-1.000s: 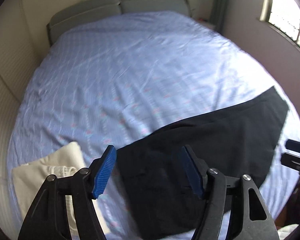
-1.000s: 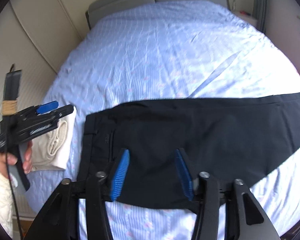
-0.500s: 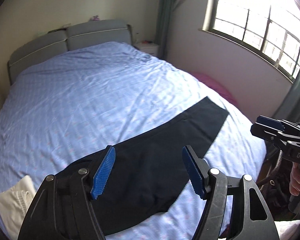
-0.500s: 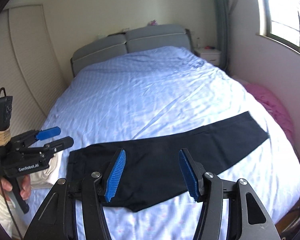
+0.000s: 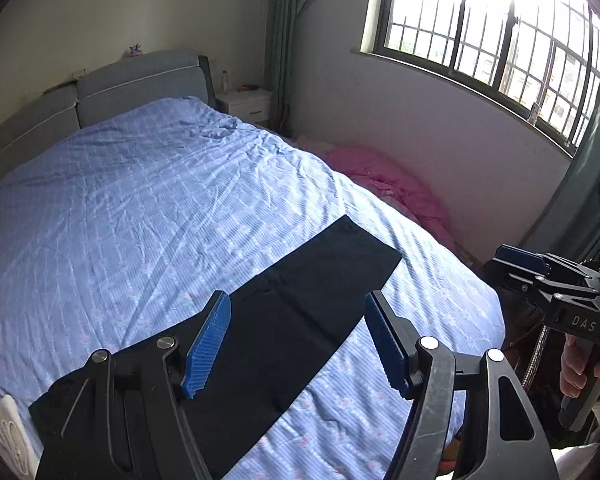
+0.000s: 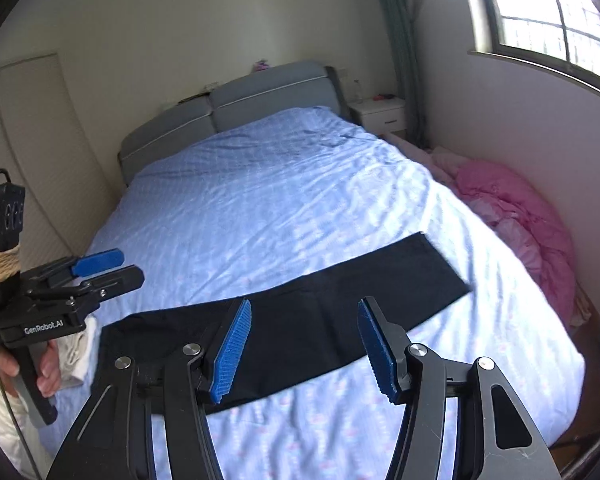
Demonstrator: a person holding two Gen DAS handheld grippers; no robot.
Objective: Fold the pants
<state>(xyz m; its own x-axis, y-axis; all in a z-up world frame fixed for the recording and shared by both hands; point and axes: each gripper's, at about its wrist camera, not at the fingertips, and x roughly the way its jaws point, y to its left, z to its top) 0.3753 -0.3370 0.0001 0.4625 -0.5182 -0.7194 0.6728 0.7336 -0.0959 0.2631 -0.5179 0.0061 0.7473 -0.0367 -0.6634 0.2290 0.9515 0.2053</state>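
Our left gripper [image 5: 298,344] and right gripper [image 6: 304,350] both hang over the bed's near edge, jaws well apart, nothing between them. The black pants [image 6: 300,316] lie flat, legs stacked, along that near edge of the bed [image 6: 260,200], hem toward the window-side corner. Risk: pinching the sheet too, or only the top leg, skewing the fold.

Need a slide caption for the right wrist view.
Open right gripper above flat black pants on blue-sheeted bed.

Matt black cloth pants [image 6: 300,320], creased cotton bedsheet [image 6: 280,208]
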